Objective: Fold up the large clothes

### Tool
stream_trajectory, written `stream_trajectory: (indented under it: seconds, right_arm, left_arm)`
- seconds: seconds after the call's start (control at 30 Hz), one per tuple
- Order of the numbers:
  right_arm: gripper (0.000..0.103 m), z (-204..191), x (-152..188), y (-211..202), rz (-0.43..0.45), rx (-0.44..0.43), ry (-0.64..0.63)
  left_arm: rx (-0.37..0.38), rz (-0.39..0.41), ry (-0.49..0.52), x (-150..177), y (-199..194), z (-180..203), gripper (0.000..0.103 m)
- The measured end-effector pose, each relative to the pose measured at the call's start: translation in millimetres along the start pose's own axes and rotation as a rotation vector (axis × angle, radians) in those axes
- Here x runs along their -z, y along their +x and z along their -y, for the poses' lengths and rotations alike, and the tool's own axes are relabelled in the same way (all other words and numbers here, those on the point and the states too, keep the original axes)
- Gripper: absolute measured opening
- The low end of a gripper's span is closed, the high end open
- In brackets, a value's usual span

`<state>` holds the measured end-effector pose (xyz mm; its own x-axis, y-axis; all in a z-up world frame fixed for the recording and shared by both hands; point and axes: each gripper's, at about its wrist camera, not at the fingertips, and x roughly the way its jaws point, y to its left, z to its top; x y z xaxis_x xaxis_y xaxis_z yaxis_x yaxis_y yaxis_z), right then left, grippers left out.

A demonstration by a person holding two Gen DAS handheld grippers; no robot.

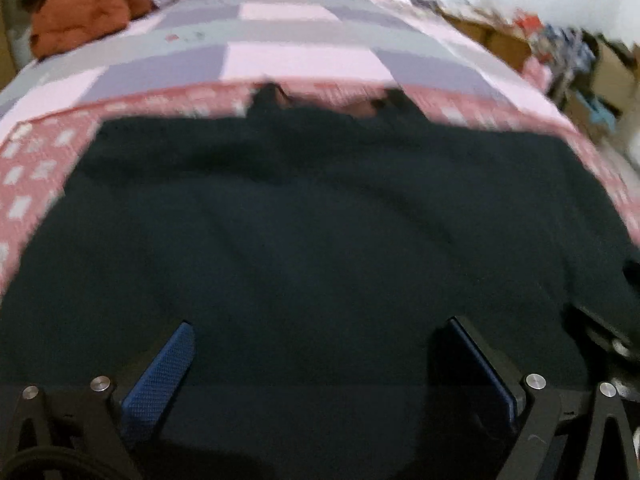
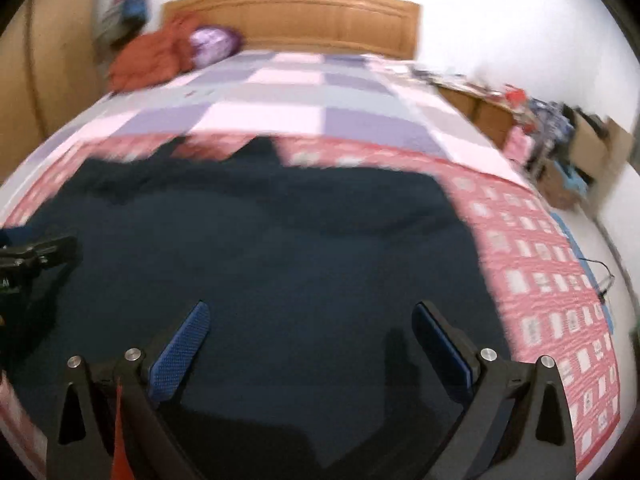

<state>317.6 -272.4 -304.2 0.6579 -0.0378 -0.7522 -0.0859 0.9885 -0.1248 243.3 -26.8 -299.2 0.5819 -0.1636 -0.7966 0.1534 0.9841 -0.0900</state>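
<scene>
A large dark navy garment (image 1: 312,220) lies spread flat on the bed, on a pink patterned blanket (image 1: 36,168). It also fills the middle of the right wrist view (image 2: 280,240). My left gripper (image 1: 320,328) is open and empty, just above the garment's near part. My right gripper (image 2: 312,312) is open and empty too, above the garment's near right part. The left gripper's body shows at the left edge of the right wrist view (image 2: 32,256). Both views are blurred.
A checked pink, grey and purple bedspread (image 2: 304,92) covers the far bed. A rust-red garment (image 2: 152,60) and a purple pillow (image 2: 212,40) lie near the wooden headboard (image 2: 320,16). Cluttered boxes and shelves (image 2: 560,148) stand right of the bed.
</scene>
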Motion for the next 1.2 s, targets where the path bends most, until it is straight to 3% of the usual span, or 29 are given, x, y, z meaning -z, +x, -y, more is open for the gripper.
stream_trajectory:
  seconds: [0.13,0.27,0.33,0.4,0.47,0.6,0.73,0.8,0.87,0.93,1.0,1.1,1.2]
  right_arm:
    - [0.103,21.9,10.7,10.6,-0.004,0.012,-0.02]
    - [0.103,117.6,32.5,16.0,-0.068,0.11,0.182]
    - [0.103,157.1,46.8,19.1,-0.114,0.139,0.264]
    - [0.103,173.5,56.2,19.4,-0.134,0.114,0.297]
    - [0.103,166.1,54.7,19.3,-0.121,0.156,0.219]
    - [0.103,159.2,50.2,25.6,-0.119,0.175,0.21]
    - [0.103,154.5,47.8,22.4,-0.14,0.187,0.254]
    - [0.103,147.3,50.3,13.4,-0.171,0.219,0.268]
    - [0.103,126.1,46.2,-10.2,-0.102,0.274,0.23]
    - [0.103,92.2,45.9,-38.0,-0.01,0.213,0.175]
    - [0.103,50.0,50.0,-52.6,0.017,0.118,0.098]
    - [0.103,-23.4,66.1,-59.0,-0.001,-0.025,-0.08]
    - [0.103,-44.8,85.2,-49.6,-0.019,0.007,-0.181]
  left_arm:
    - [-0.055,0.044,0.052,21.7,-1.3,-21.5,0.103]
    - [-0.201,0.039,-0.001,26.2,-7.2,-83.4,0.103]
    - [-0.215,0.025,-0.086,33.1,-10.4,-123.9,0.103]
    - [-0.22,0.01,-0.085,39.0,-11.6,-145.8,0.103]
    - [-0.263,0.003,-0.053,42.3,-10.1,-153.3,0.103]
    - [-0.271,-0.036,-0.179,48.2,-10.2,-186.7,0.103]
    - [-0.312,-0.036,-0.146,49.4,-24.2,-168.6,0.1]
    - [-0.248,-0.014,-0.148,56.5,-40.7,-150.0,0.099]
    - [-0.132,0.039,-0.112,59.8,-62.9,-114.7,0.099]
    - [-0.028,0.071,-0.042,64.0,-75.3,-72.7,0.099]
    - [0.058,0.064,0.005,72.3,-75.8,-33.9,0.099]
    - [0.082,0.015,0.06,84.3,-58.2,-3.8,0.099]
    - [0.022,-0.006,0.103,101.5,-39.4,-15.9,0.103]
